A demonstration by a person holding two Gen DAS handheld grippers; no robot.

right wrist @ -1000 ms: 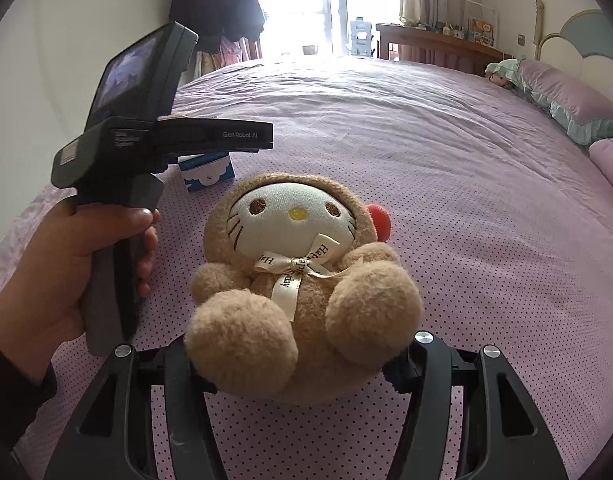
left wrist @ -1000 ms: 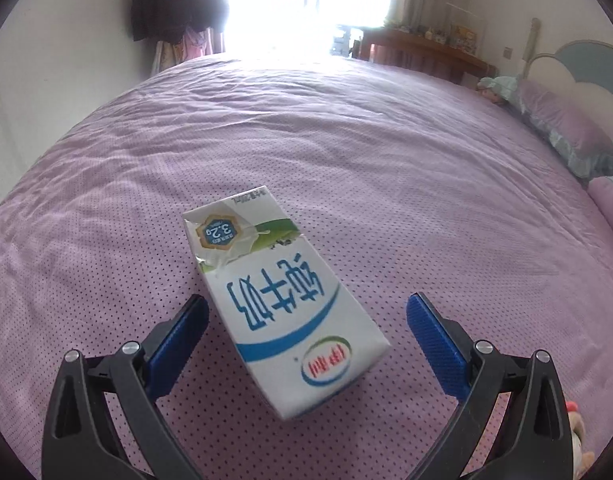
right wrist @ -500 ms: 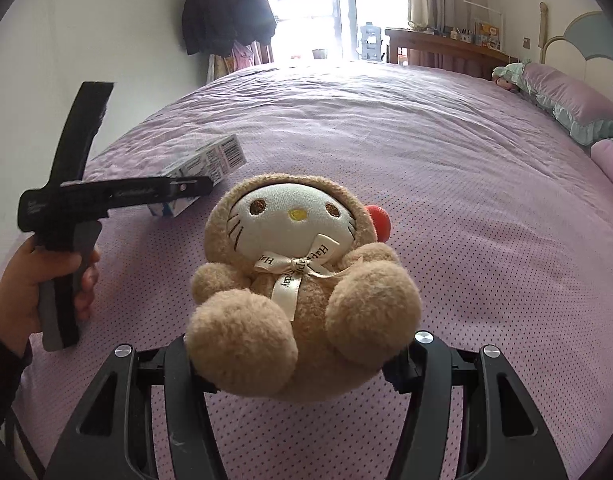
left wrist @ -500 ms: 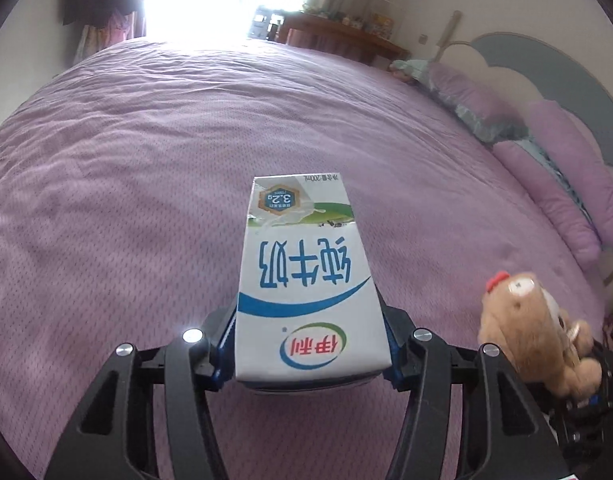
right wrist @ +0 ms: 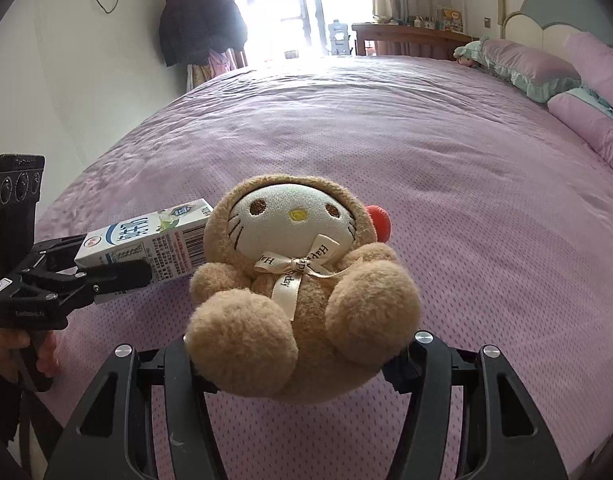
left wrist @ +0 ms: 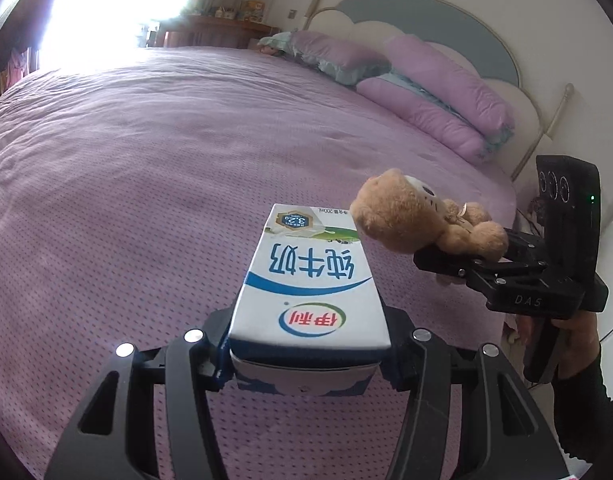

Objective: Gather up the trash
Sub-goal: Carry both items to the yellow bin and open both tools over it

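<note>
While one milk carton (left wrist: 310, 280) sits clamped in the left gripper (left wrist: 306, 354) at the lower centre of the frame, one plush toy (right wrist: 302, 284) is squeezed between the pads of the right gripper (right wrist: 298, 360). Its long axis runs away from the camera, top end far. Below lies a purple dotted bedspread (left wrist: 146, 160); three purple pillows (left wrist: 438, 92) rest at the upper right against a headboard (left wrist: 446, 28).

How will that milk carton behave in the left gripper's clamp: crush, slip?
The milk carton looks like thin card with flat sides still square between the left gripper pads, so probably stiff enough. Its glossy print may slip. Clamped at one end, jutting forward, it might pivot.
</note>
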